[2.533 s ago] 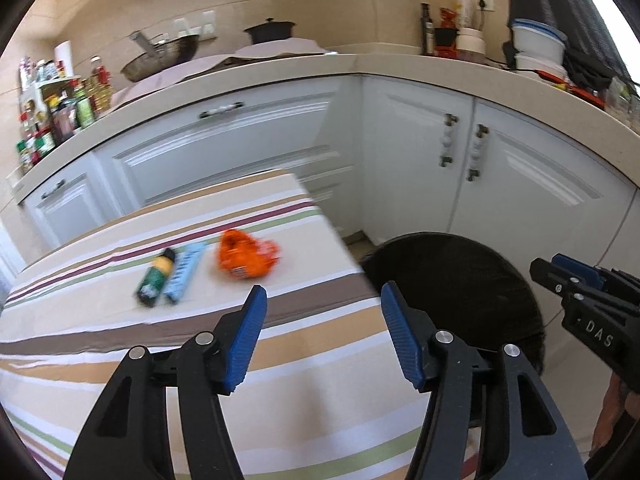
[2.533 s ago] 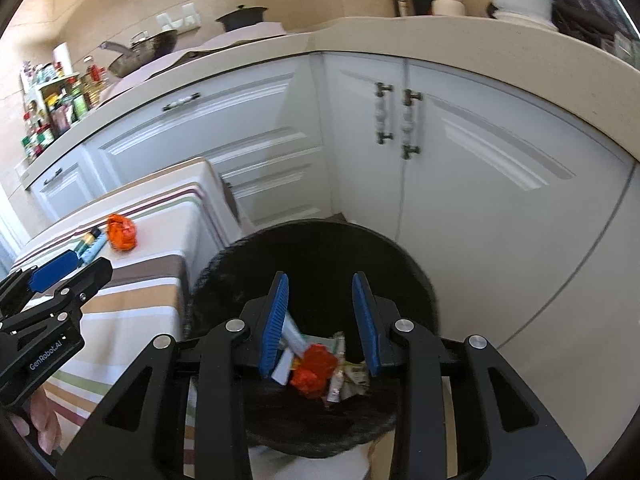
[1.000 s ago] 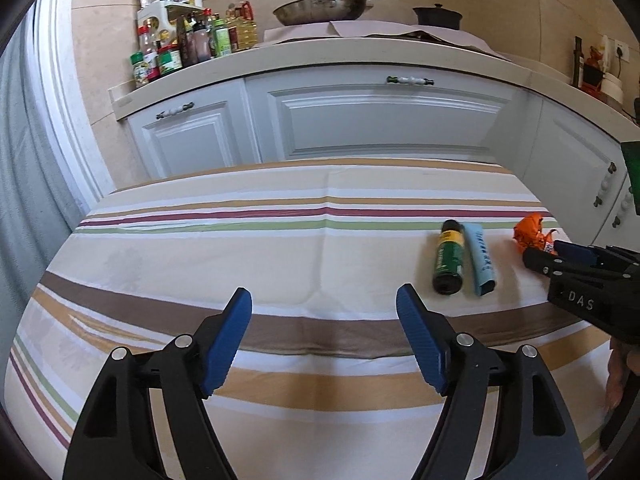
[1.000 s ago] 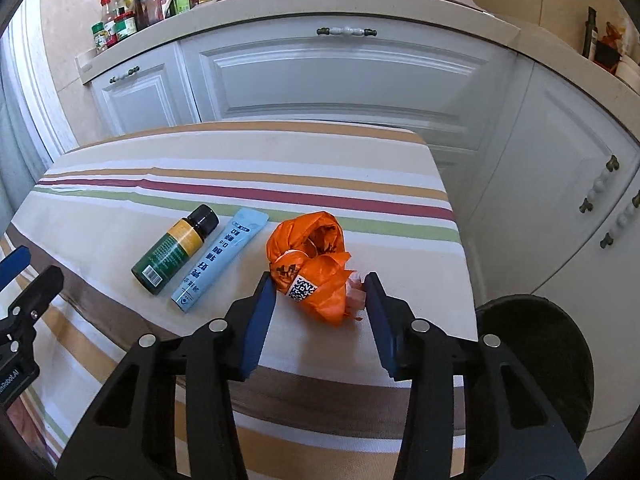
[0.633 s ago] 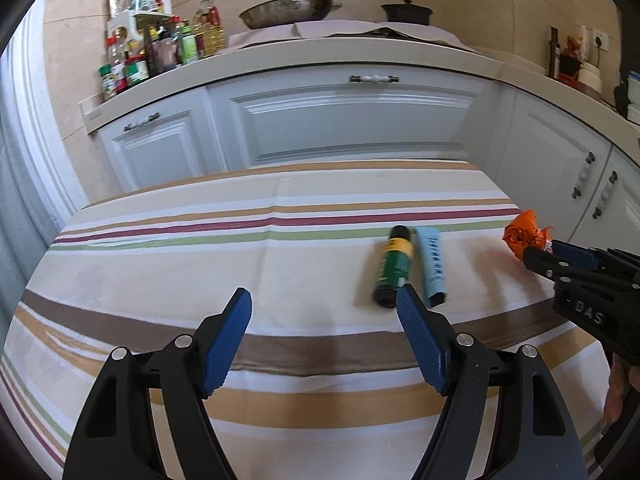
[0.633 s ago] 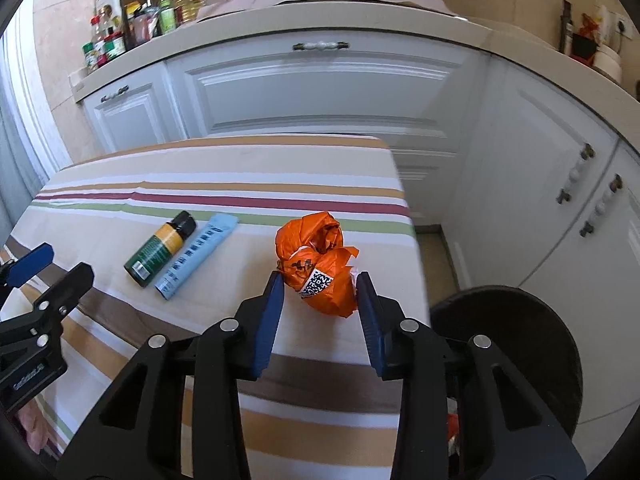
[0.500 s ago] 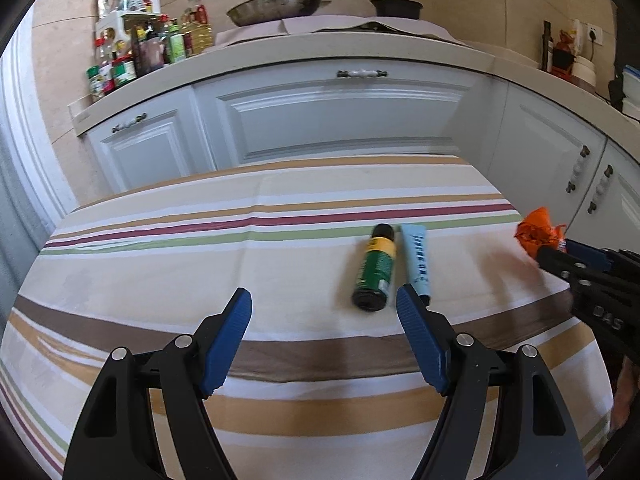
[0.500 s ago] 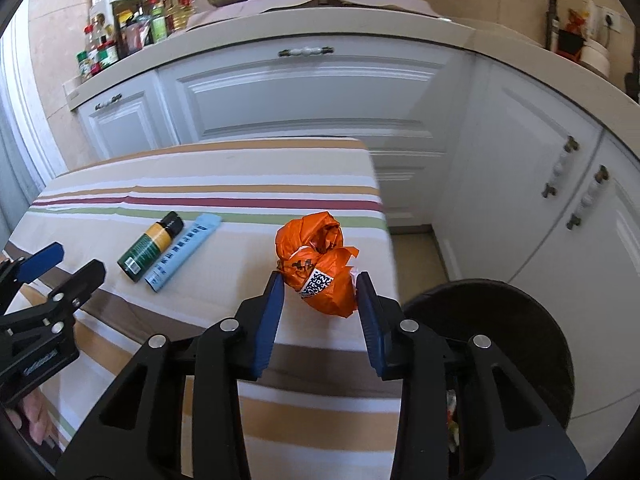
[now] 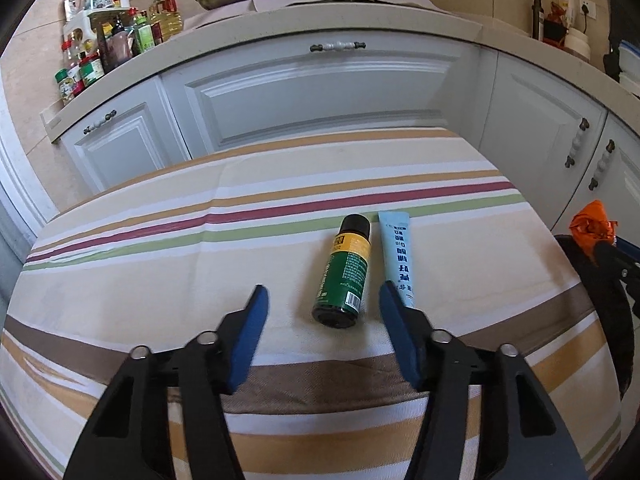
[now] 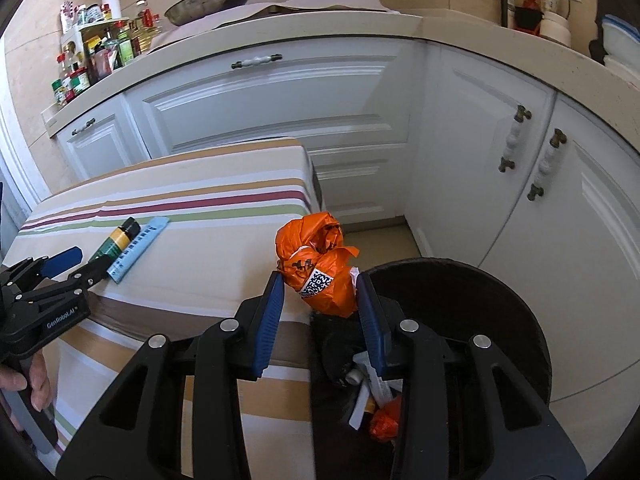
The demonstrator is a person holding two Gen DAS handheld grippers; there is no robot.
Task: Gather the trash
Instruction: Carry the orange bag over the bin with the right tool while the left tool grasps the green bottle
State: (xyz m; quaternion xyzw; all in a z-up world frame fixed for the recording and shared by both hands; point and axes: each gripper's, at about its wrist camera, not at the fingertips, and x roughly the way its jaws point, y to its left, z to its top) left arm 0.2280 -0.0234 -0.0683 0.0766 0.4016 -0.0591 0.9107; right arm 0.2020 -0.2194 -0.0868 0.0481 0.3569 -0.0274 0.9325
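Over the near rim of the black trash bin [image 10: 500, 280], the right gripper [image 10: 320, 304] pinches an orange crumpled wrapper [image 10: 320, 264]; several scraps already lie inside. On the striped tablecloth [image 9: 160, 280], the green bottle [image 9: 345, 272] and blue tube [image 9: 398, 258] remain, between the left gripper [image 9: 322, 312]'s wide-open, empty fingers.

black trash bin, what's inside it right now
In the black trash bin, scraps show at the bottom: white paper pieces and a small orange wrapper. The right gripper, holding the orange bag, hides the rest.
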